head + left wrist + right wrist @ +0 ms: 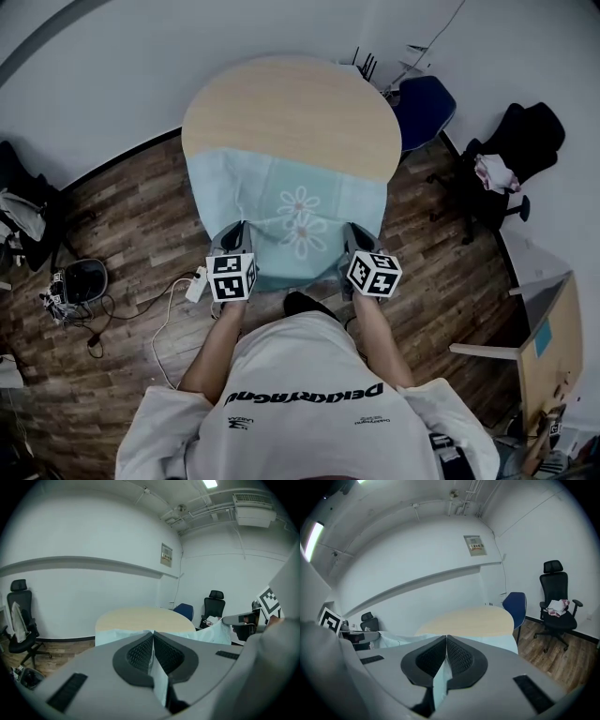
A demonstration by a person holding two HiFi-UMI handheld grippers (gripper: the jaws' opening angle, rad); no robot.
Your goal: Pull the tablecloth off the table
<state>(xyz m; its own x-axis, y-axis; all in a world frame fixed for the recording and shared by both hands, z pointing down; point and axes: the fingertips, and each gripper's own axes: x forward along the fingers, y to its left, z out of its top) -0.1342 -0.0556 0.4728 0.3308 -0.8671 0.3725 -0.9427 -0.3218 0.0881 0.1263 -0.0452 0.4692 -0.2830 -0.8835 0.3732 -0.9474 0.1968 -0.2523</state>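
Note:
A pale blue tablecloth (281,202) with a flower print covers only the near half of the round wooden table (291,108); the far half is bare. Its near edge hangs toward me. My left gripper (234,234) is shut on the cloth's near left edge, and a fold of tablecloth (157,679) shows pinched between its pads. My right gripper (356,236) is shut on the near right edge, with the tablecloth (439,684) clamped between its pads. The table (140,618) and the table (473,620) lie straight ahead in both gripper views.
A blue chair (424,108) stands at the table's far right, a black office chair (511,155) further right, another black chair (18,620) at the left. A power strip and cables (183,291) lie on the wooden floor to my left. A wooden board (548,347) stands at the right.

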